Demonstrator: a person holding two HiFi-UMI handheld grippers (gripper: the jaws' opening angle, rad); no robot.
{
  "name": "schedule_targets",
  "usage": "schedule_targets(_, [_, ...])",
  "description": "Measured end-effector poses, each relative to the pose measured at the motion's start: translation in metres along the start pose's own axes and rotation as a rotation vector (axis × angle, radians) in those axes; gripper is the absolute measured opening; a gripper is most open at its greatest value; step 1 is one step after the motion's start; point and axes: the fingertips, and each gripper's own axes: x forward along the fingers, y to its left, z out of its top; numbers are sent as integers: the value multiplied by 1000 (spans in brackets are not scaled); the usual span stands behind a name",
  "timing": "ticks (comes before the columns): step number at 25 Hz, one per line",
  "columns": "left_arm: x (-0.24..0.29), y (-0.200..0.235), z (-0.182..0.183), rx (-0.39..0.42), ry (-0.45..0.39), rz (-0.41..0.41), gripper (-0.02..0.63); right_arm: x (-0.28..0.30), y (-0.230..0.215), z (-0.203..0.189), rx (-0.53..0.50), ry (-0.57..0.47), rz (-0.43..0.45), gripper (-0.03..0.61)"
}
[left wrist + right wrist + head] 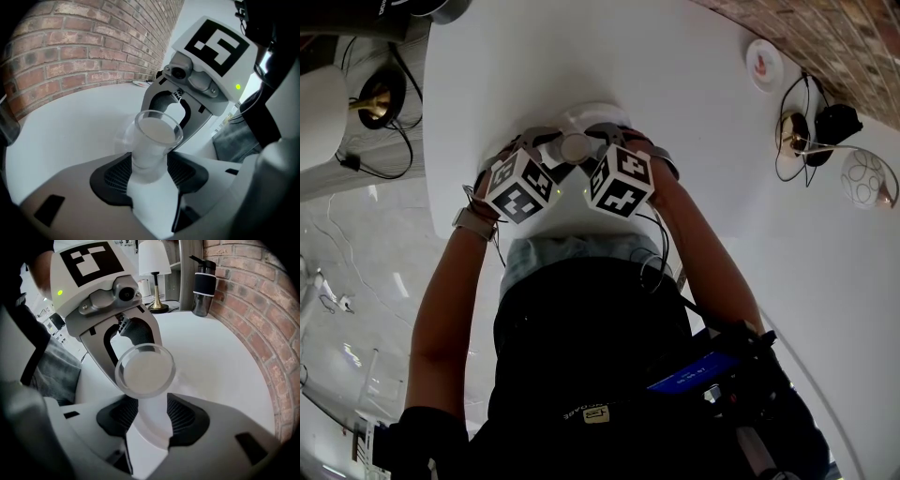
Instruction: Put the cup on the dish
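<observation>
While the cup [151, 140] stands upright, left tool [149, 173] and right tool [151, 416] both clamp it.

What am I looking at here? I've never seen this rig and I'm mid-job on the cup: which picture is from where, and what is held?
There is no robot arm: a person holds a two-jaw gripper in each hand. The head view looks steeply down from the person's head. In it the left gripper and right gripper, each with a marker cube, meet over a white table. The other two pictures come from cameras riding on the grippers and looking along their jaws. Both show a clear cup standing between dark pads that seem to press its sides, so both grippers appear to grip it. A pale round rim just beyond them may be the dish, but I can't be sure. Further off lie a small round white object and cables.
</observation>
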Motion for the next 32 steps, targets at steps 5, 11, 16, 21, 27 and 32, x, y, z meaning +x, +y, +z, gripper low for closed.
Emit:
schedule_targets(5, [-3,-6,-2,-24,-6,2,241,-1,6,1,-10,-7,15,190])
schedule_targets(11, [-2,-10,-7,-40,6,43,241,-2,9,-2,-7,-13,15,192])
schedule_targets(16, [-4,-19,-12,-49,8,40,241,-4,11,-4,2,-24,13,193])
schedule_targets(21, [-2,-25,-14,-60,3,70,241,-5,16,-7,11,-34,16,216])
schedule_targets(27, [-2,-30,-15,-59,8,71,242,-5,18,-10,14,-29,1,227])
schedule_targets(32, [-5,-31,-17,-69,13,70,242,-7,17,-13,4,-17,-8,227])
